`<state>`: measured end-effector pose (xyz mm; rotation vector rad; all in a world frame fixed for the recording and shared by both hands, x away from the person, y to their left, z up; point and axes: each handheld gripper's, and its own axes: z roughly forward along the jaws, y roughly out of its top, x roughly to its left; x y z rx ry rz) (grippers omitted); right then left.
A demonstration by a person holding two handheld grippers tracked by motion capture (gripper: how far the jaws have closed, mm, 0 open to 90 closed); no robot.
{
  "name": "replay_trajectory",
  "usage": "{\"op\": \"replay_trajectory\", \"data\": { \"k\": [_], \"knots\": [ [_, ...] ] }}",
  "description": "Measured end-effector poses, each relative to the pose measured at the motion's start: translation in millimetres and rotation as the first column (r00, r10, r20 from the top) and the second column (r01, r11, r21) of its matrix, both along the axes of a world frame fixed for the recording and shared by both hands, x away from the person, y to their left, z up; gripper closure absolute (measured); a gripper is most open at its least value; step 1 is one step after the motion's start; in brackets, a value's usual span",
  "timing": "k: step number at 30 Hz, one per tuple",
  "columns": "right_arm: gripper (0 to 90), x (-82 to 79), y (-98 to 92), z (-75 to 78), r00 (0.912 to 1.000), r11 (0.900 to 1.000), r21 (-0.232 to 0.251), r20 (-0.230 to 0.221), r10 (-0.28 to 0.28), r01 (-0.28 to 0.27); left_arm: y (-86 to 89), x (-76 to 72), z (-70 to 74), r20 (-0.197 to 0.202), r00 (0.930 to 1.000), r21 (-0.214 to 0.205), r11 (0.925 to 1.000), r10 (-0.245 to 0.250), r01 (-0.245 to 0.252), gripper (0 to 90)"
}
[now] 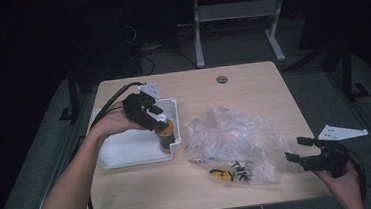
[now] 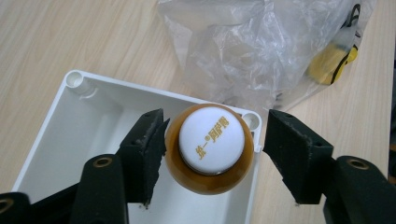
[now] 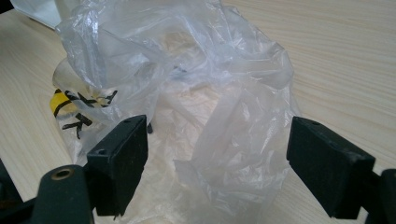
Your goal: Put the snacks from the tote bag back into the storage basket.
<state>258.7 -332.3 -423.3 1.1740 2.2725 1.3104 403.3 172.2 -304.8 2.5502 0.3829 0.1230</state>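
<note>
A small amber bottle [image 2: 210, 156] with a white cap [image 2: 211, 139] is seen standing upright in the near right corner of a shallow white tray [image 1: 127, 151], close against the tray's corner wall. Gold lettering is printed on the cap.

The left gripper [image 1: 155, 118] is held over the bottle, pointing down at it. In the left gripper view its jaws are spread on either side of the bottle: the left pad [image 2: 148, 147] is just beside or barely touching the bottle's shoulder, and the right pad [image 2: 292, 149] is clearly apart from it, with a gap showing. The bottle is not clamped; the gripper is recorded as open around it. The gripper is carried by the person's left hand [image 1: 110, 124], with its cable trailing back over the tray's far edge.

A crumpled clear plastic bag [image 1: 234, 143] is lying on the wooden table [image 1: 252, 86] just to the right of the tray. Inside the bag, near its front edge, a yellow item [image 1: 220, 174] with black markings and some small black pieces can be made out; what they are cannot be told.

The right gripper [image 1: 297, 148] is held at the bag's right edge, near the table's corner. In the right gripper view its jaws are wide apart, with loose bag film lying between them and not pinched. It is recorded as open.
</note>
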Motion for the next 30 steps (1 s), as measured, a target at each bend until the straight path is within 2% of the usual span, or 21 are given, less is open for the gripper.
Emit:
{"op": "replay_trajectory", "data": {
  "k": [10,20,27,30],
  "knots": [
    [19.9,2.1,0.6,-0.6,1.0000,1.0000,0.000,-0.001,0.001,-0.001,2.6,0.2,0.7,-0.005,0.9998,-0.009,0.9998,0.018,-0.018,28.8],
    [19.8,-0.2,1.0,-1.3,1.0000,0.9999,-0.011,-0.003,-0.008,0.008,10.7,-6.8,3.7,0.004,0.9995,-0.028,0.9991,0.031,-0.031,28.5],
    [19.8,1.3,3.3,-1.7,1.0000,0.9998,-0.021,-0.005,-0.006,0.006,19.7,-7.4,2.2,-0.003,0.9982,-0.061,0.9963,0.060,-0.060,28.3],
    [19.8,1.0,2.5,-2.3,0.9999,0.9998,-0.021,-0.008,-0.008,0.008,22.0,-7.8,2.1,-0.004,0.9982,-0.056,0.9967,0.059,-0.059,28.3]
  ]
}}
